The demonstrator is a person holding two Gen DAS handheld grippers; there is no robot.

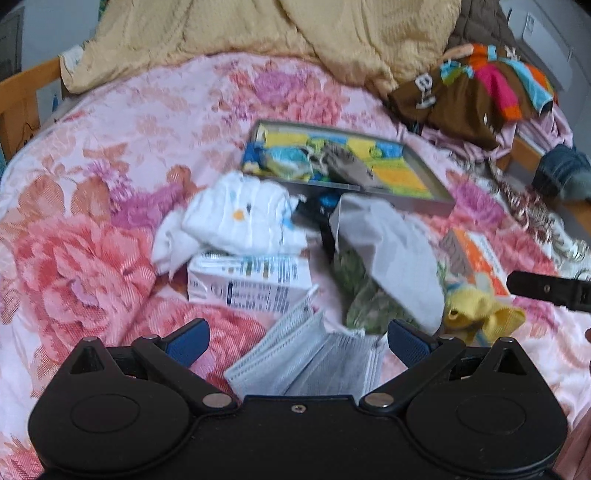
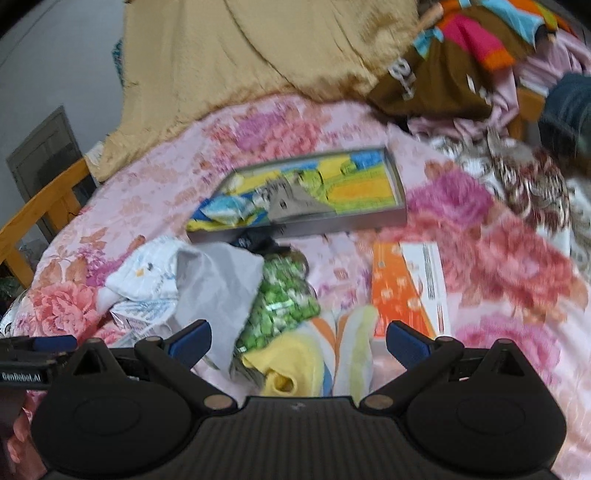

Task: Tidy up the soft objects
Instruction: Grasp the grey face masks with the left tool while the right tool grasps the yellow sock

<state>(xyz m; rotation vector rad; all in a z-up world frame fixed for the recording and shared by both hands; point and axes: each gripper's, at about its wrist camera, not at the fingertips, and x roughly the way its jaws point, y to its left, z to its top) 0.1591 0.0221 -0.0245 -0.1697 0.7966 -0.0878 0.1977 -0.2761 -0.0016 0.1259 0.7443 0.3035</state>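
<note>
Stack of face masks [image 1: 306, 360]: grey and white, pleated, at lower centre of the left wrist view, lying on the bed cover [image 1: 92, 192] between the spread fingers of the left hand-held gripper [image 1: 299, 341]; near end cut off by the gripper body. Jaws apart, nothing clamped.

Yellow cloth [image 2: 295, 369]: with white and orange stripes, at lower centre of the right wrist view, between the spread fingers of the right hand-held gripper [image 2: 299, 341]; lower part hidden by the gripper body. Jaws apart, nothing clamped.

Green patterned bundle [image 2: 284, 299]: just above the yellow cloth; blurred, material not clear.

Grey cloth [image 1: 391, 251]: draped over the green bundle, partly covering it.

White cloth [image 1: 240, 218]: small printed marks, resting on a white printed box [image 1: 247, 284]; print unreadable.

Dark item [image 1: 317, 210]: between white cloth and tray, mostly hidden; not identifiable.

Shallow grey tray [image 1: 417, 201]: centre of frame, holding yellow, blue and grey pieces, all blurred.

Orange and white box [image 2: 406, 291]: right of the yellow cloth.

Tan blanket [image 1: 258, 33]: top of frame, cut off.

Brown multicoloured garment [image 1: 476, 88]: upper right.
</note>
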